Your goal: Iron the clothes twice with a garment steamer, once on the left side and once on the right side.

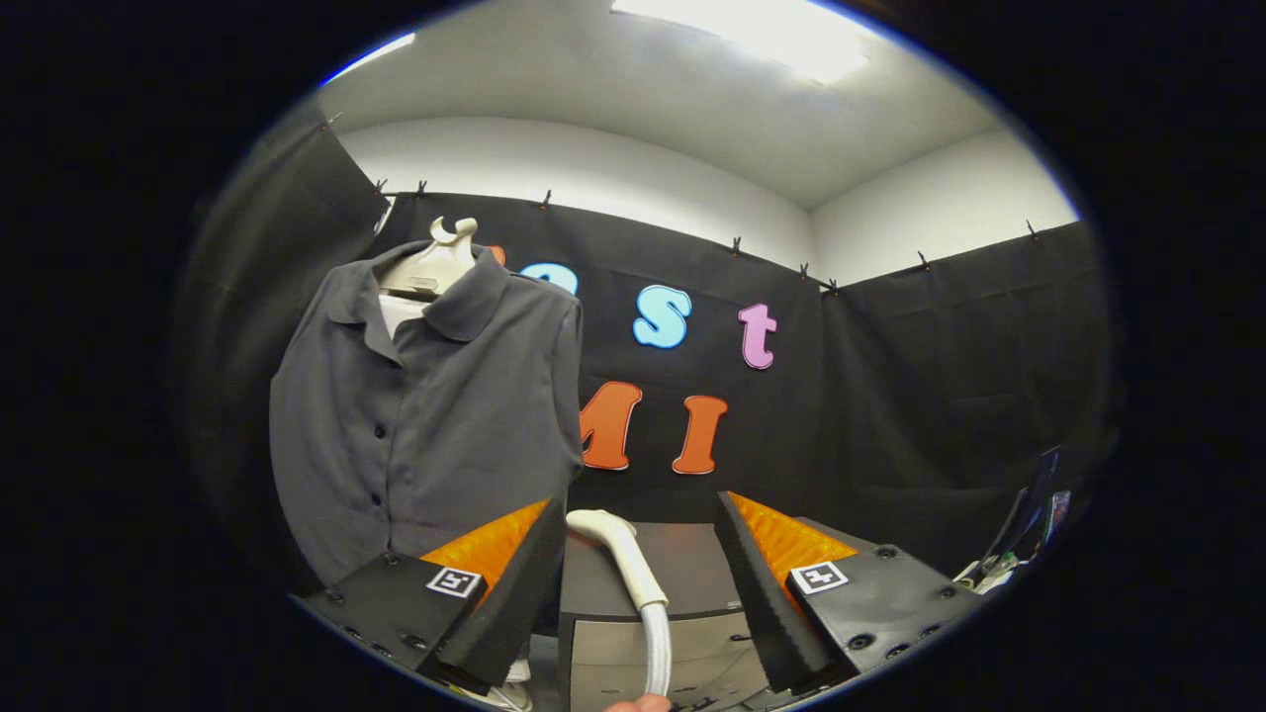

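A dark grey button-up shirt (425,415) hangs on a cream mannequin torso (440,262), ahead and to the left of my fingers. The white garment steamer's handle (625,559) rises between my two fingers, its hose (658,653) running down below it. My gripper (641,554) stands open, with a gap on each side of the handle. The left finger (499,574) overlaps the shirt's lower hem in view. The steamer's head stays hidden from me.
A grey cabinet or stand (682,593) sits just beyond the fingers, under the steamer handle. Some cables and a dark device (1019,539) lie off to the right. Black cloth walls close the booth all round.
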`<state>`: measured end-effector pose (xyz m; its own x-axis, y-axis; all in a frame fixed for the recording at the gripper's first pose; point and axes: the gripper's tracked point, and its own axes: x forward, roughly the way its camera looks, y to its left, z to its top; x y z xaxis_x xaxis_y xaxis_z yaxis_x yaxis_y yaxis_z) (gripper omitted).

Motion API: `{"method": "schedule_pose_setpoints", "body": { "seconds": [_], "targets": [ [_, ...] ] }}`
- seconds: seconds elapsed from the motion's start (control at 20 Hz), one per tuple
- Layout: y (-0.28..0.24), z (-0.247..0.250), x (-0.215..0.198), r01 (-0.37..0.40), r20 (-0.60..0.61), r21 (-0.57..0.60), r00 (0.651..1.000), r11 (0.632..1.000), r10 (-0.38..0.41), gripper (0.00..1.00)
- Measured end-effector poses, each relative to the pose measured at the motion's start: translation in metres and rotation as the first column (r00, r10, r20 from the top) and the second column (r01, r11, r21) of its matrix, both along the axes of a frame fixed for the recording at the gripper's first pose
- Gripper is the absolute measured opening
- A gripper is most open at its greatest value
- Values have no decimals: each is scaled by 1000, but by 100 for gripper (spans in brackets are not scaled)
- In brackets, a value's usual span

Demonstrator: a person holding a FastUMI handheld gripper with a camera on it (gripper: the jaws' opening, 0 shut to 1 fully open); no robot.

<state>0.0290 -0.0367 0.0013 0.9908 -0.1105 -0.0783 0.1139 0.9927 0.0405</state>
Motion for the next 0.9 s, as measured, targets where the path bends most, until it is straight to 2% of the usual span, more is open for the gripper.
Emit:
{"method": "schedule_pose_setpoints", "body": {
  "seconds": [0.15,0.25,0.3,0.5,0.7,0.9],
  "targets": [
    [-21,-19,26,67,-77,16,995,998,-66,98],
    [-46,-40,45,139,-147,-5,980,990,-138,98],
    [-48,-52,58,145,-187,-9,972,989,-144,98],
    [-33,-109,113,67,-342,-20,937,998,-70,98],
    [-13,-150,158,-2,-448,-8,894,1000,-2,98],
    [-12,-177,181,-31,-536,-15,844,999,18,99]
  ]
}}
